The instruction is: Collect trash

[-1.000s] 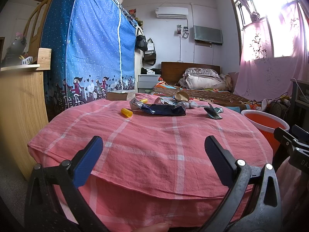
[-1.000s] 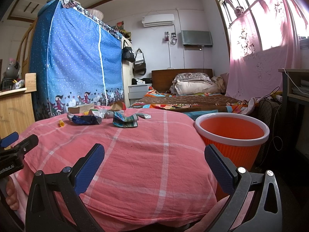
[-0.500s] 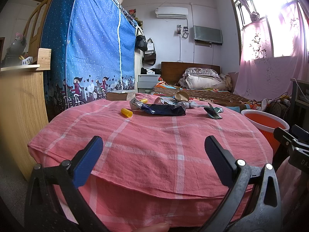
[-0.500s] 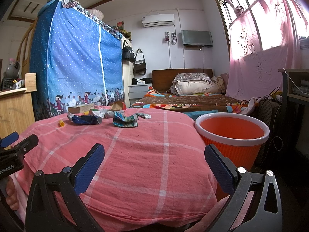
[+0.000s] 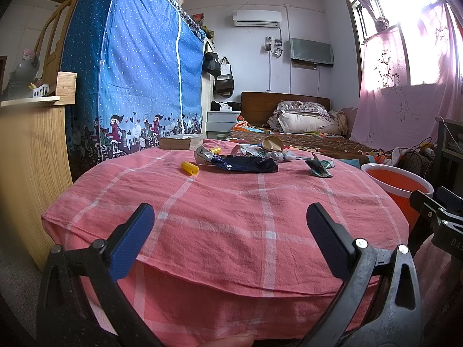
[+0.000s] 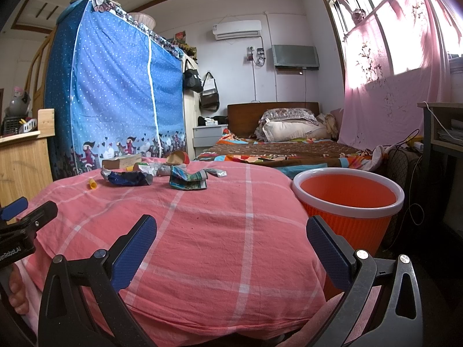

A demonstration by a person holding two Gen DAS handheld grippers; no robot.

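1. Pink checked cloth [image 5: 225, 202] covers the raised surface in front of both grippers, in a bedroom lit by a curtained window on the right.
2. Left gripper [image 5: 230, 225] hangs at the near edge of the cloth, jaws spread wide and holding nothing; right gripper [image 6: 231, 231] sits the same way, released and empty.
3. Judged from this, no pickup has begun: all the trash lies at the far side, well apart from both grippers.
4. The trash: a yellow cap [image 5: 189, 168] on the left, a dark blue wrapper [image 5: 246, 165] beside it, a green crumpled packet [image 6: 186, 180] nearer the right, plus a paper cup [image 5: 272, 144] and smaller scraps behind.
5. An orange bin [image 6: 347, 199] stands just beside the cloth's right edge, mouth open.
6. The next move likely calls for a forward reach, closing on the packet, which is nearest the bin; thin foil may slip or bunch the cloth.
7. Beyond: a blue dotted wardrobe [image 5: 139, 66], a bed [image 6: 289, 144], and a wooden shelf unit [image 5: 29, 159] on the left.
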